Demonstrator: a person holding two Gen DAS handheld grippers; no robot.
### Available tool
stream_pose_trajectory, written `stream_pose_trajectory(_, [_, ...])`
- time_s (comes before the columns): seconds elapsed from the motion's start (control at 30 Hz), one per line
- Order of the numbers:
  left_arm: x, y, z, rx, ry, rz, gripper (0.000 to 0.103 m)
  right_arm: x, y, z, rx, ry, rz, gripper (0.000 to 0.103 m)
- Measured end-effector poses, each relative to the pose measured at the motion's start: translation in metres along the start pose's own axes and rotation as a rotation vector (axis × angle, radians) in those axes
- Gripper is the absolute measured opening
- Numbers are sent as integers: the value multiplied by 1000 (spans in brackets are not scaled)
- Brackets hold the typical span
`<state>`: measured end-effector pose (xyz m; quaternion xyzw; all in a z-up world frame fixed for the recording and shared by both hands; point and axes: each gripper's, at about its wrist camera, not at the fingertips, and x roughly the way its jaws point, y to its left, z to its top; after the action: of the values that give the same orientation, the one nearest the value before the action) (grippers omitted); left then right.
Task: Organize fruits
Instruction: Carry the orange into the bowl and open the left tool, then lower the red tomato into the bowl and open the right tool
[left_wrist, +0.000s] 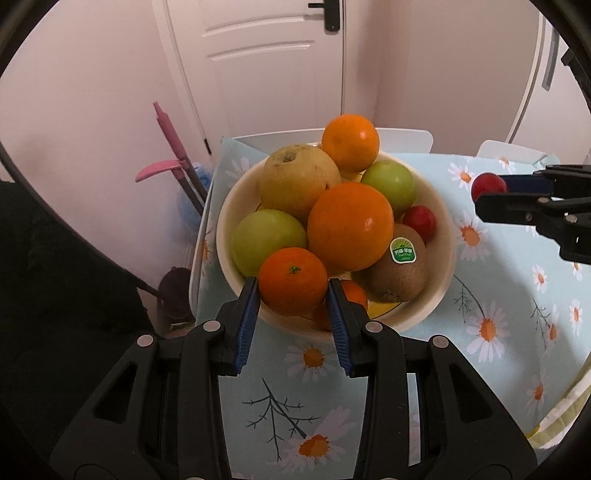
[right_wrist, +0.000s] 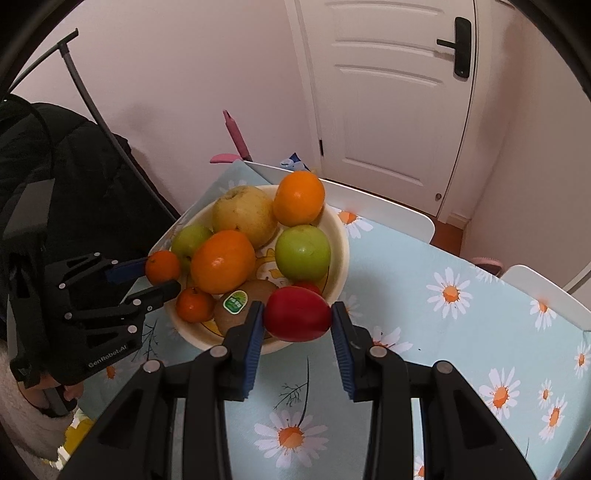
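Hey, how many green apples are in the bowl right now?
2. One green apple sits at the bowl's right side beside the top orange; the other sits on the left behind the big orange. More may be hidden underneath.

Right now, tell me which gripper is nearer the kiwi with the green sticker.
Right, as far as I can judge. The right gripper, shut on a red fruit, sits just beside the kiwi. The left gripper holds a small mandarin at the bowl's opposite side.
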<state>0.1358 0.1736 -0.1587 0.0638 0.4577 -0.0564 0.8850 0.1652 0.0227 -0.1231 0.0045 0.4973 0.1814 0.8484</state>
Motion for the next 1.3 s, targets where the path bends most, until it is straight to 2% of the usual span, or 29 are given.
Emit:
stream_pose_trajectory(0.17, [3,-1,1,-4,11,-1,44,1,-4,0,13,1,0,33])
stream_pose_trajectory(0.2, [2,-1,0,-5,11,11,54,1,-5,0,15,2,2,33])
stream_pose_trajectory(0.23, [1,-1,0,-8,8,25,77,1,-6,0,15,3,5,33])
stream_pose_trajectory(0.3, [-5,0,0,-23,-20,32,103,0,-7,-1,10,4,10,33])
stream_pose_trajectory(0.37, [-14,2,0,-43,-51,28,103,-1,-8,-1,2,4,13,33])
stream_pose_trajectory(0.8, [-46,3,-5,-83,-59,68,103,-6,-9,7,-50,9,45,33])
stream_pose_trajectory(1.3, [-45,7,-18,-69,-38,53,103,35,5,23,-71,23,71,33])
